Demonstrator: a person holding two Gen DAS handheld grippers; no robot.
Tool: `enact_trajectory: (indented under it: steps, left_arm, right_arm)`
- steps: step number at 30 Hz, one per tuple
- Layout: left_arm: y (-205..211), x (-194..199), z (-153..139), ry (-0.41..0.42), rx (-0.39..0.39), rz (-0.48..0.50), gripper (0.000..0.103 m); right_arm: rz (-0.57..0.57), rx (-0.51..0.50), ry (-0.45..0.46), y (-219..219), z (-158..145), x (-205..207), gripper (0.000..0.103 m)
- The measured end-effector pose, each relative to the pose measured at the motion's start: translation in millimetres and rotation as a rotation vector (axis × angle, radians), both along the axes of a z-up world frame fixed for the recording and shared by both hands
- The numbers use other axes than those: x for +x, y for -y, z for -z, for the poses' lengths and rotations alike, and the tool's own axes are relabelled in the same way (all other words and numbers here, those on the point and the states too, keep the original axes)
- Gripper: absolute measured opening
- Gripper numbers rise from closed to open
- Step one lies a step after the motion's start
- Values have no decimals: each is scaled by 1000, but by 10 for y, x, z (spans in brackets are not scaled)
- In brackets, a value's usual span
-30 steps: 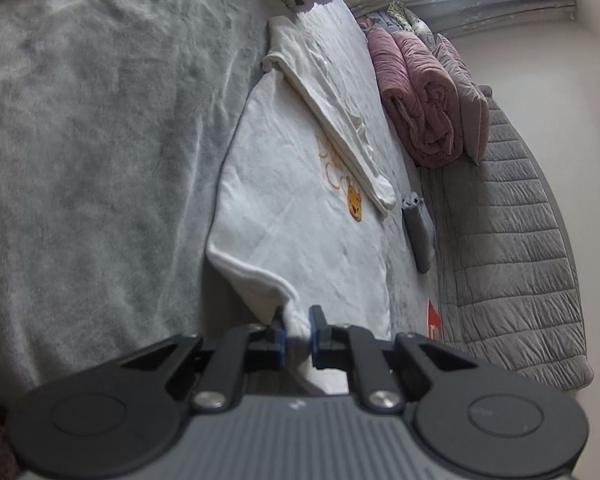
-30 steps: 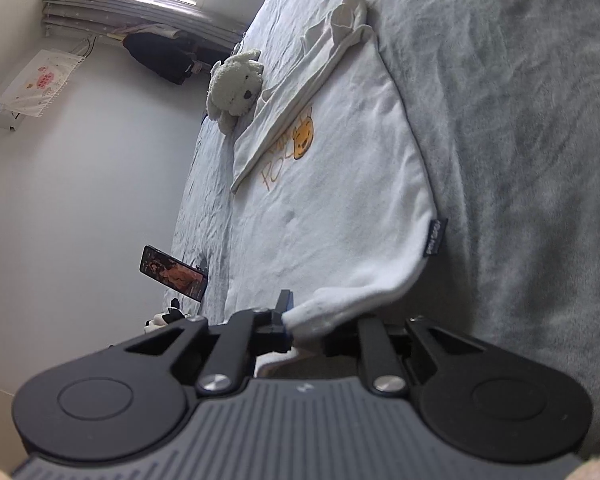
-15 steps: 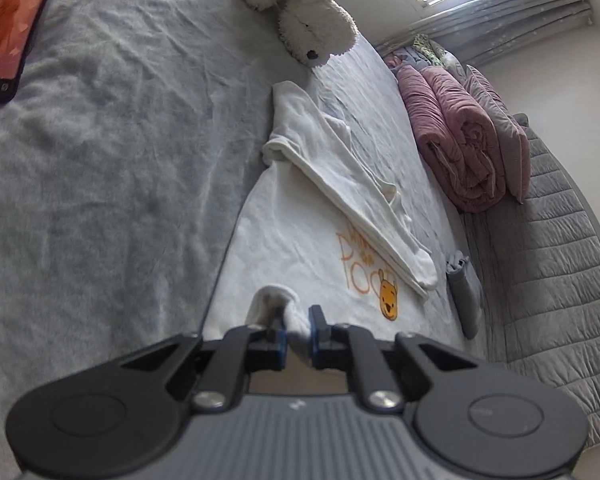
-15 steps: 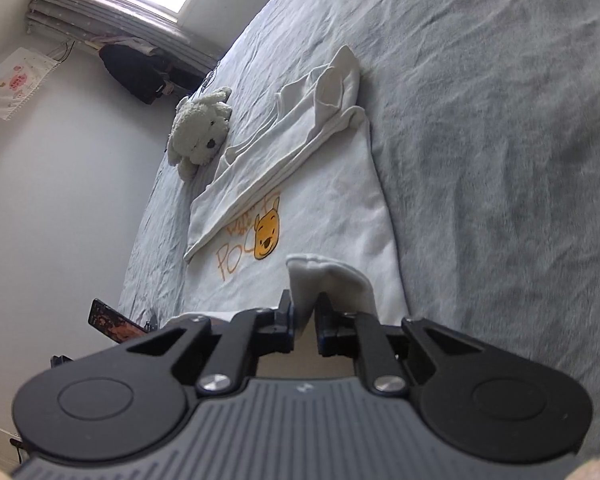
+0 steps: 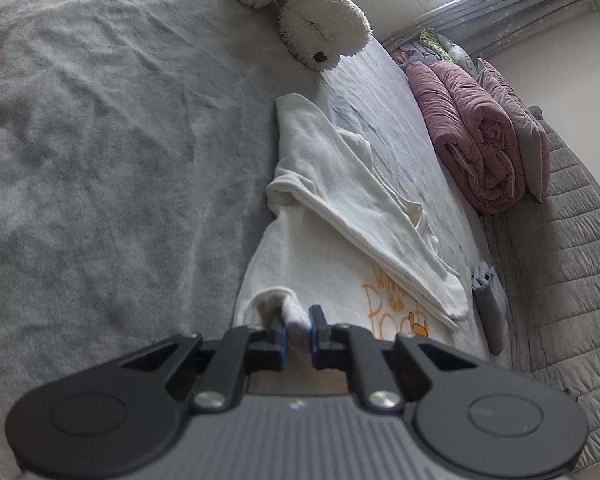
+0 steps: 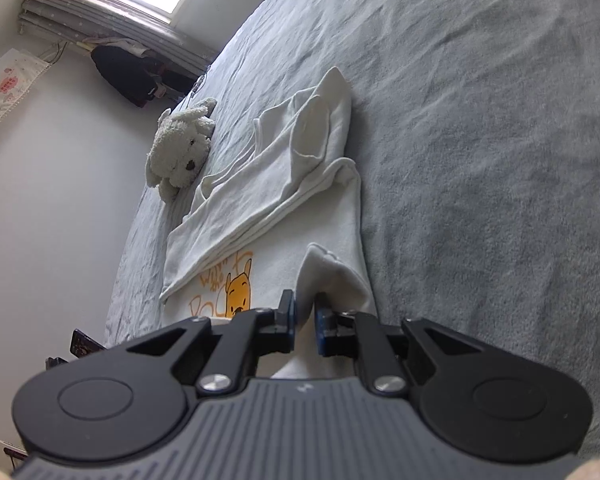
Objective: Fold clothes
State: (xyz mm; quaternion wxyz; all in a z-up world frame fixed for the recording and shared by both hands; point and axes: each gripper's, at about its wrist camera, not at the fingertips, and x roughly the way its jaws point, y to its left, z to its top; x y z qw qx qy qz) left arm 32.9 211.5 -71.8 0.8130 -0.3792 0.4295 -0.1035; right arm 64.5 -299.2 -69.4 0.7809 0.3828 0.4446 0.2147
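Observation:
A white sweatshirt point(image 5: 324, 248) with an orange bear print point(image 5: 416, 326) lies flat on the grey bed, its sleeves folded across the chest. My left gripper point(image 5: 298, 320) is shut on one bottom corner of the sweatshirt, lifted over the body. In the right wrist view the same sweatshirt point(image 6: 284, 200) shows its bear print point(image 6: 238, 288). My right gripper point(image 6: 305, 312) is shut on the other bottom corner, which stands up in a fold. Both held corners sit just short of the print.
A white plush dog point(image 5: 312, 16) lies past the collar, also seen as the plush dog point(image 6: 182, 152). Rolled pink and grey quilts point(image 5: 476, 136) and a small grey folded item point(image 5: 488, 300) line the padded bed side. A phone point(image 6: 85, 346) rests on the bed.
Both grippers have carried the hem corners forward over the sweatshirt toward the collar. The lower part now lies doubled under them and the print is closer to the fingertips.

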Motion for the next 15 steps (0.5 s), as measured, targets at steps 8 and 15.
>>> enact_trajectory:
  steps: [8,15]
  left_arm:
    - [-28,22,-210,102,105,-30,36]
    - [-13,6,-365,197,257,-43,39]
  right_arm:
    - [78,35,30,124,-176,4,49]
    - [115,-113,119,81,-354,-44,49]
